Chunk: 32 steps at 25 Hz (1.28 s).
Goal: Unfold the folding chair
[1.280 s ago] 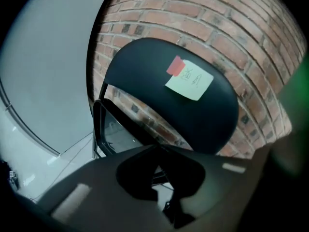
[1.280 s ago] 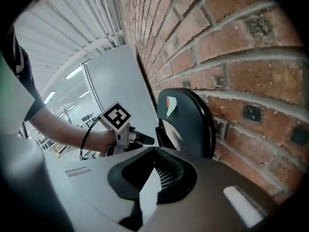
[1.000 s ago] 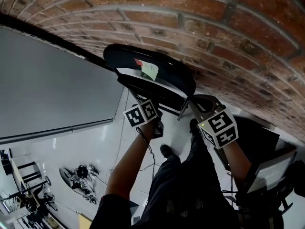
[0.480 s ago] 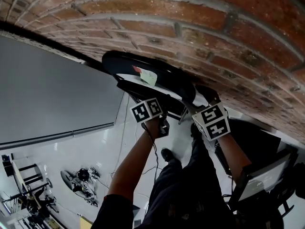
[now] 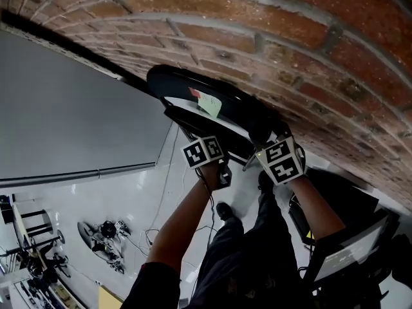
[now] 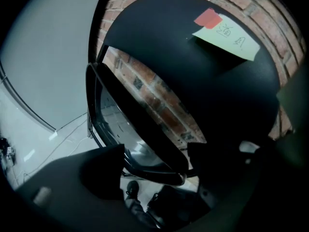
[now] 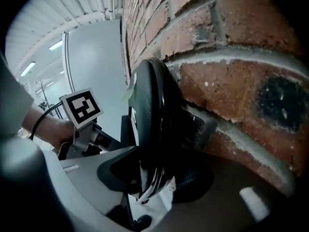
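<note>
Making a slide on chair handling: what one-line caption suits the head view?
A person stands at a folded black chair, note taped on it, against a brick wall.

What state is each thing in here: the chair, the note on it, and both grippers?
folding chair: folded flat, standing against the brick wall.
paper note: stuck on the chair's dark panel with red tape.
left gripper: open, jaws have just been opening; seat rim between them, not gripped.
right gripper: jaws have just been closing; apparently clamped on the chair's edge.
</note>
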Available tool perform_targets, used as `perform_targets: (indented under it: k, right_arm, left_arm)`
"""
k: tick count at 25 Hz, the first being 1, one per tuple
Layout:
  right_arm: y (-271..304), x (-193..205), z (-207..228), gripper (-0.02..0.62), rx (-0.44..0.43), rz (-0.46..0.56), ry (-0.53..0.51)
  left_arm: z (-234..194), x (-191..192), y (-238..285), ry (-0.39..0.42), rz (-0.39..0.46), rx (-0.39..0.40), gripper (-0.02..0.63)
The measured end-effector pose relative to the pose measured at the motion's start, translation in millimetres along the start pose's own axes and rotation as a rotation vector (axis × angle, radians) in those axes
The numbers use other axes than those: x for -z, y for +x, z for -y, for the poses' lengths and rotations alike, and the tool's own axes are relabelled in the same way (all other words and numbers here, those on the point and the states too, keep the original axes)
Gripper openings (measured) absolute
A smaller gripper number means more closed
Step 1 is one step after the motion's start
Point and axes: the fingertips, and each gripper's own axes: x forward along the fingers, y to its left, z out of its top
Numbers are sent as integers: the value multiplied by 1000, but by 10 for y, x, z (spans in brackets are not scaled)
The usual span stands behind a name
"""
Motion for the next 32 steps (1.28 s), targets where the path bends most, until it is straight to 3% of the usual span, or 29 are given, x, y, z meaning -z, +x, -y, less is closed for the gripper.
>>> perform_targets:
  k: [8, 11, 23, 32]
  right_arm:
    - [157, 58, 0, 196, 0, -20, -67]
    - [204, 75, -38, 181, -32, -34, -79]
    - [247, 93, -35, 181, -27, -61, -101]
    - [248, 88, -47, 190, -26, -36, -133]
  left_arm:
    - [174, -80, 347, -69, -12, 24, 434]
    - [148, -109, 420, -93, -5, -1, 434]
    - [39, -39, 587, 1, -49, -4, 399]
    - [46, -42, 653, -56, -45, 69, 408]
